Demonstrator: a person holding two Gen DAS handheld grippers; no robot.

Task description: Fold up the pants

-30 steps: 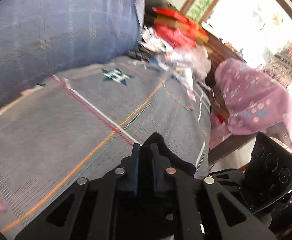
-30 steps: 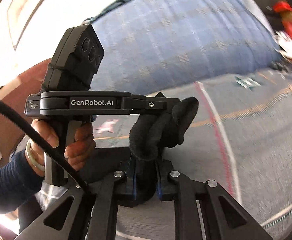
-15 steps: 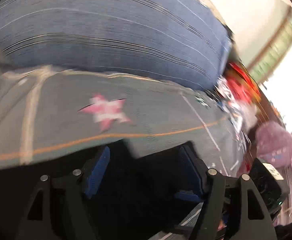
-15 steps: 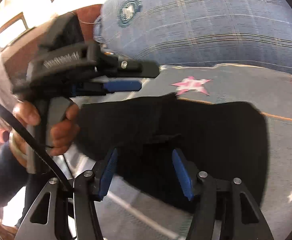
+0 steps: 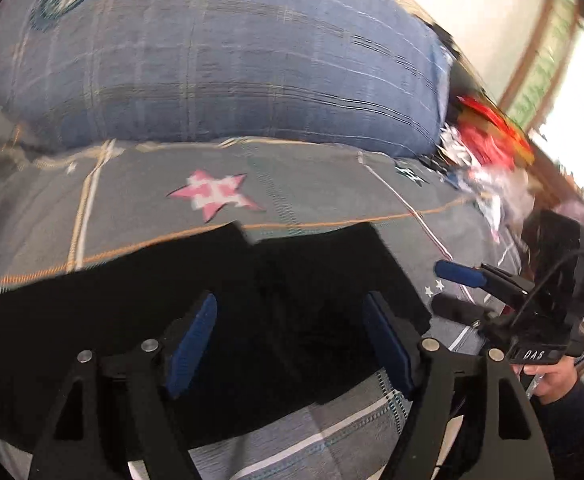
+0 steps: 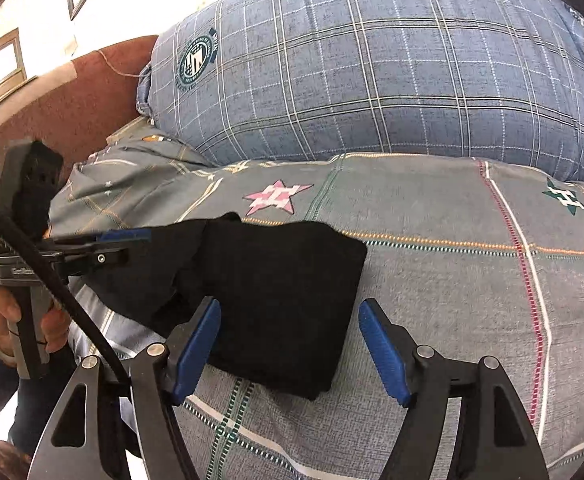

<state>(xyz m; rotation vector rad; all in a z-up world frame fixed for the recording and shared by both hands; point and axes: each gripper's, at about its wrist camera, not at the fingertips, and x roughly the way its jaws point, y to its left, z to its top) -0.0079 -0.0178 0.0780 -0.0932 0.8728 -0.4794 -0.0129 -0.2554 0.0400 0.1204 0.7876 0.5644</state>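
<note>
Black pants (image 6: 276,296) lie folded beneath both just-spread tools (image 6: 290,350) (image 5: 288,346), unpinched.

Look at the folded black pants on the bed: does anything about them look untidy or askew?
Yes. The black pants lie folded on the grey bedspread, but their left end is bunched and uneven, with a flap sticking out instead of lying flush.

Blurred red clutter (image 5: 488,128) (contents unreadable), black pants (image 5: 92,320) cut off at left edge
</note>
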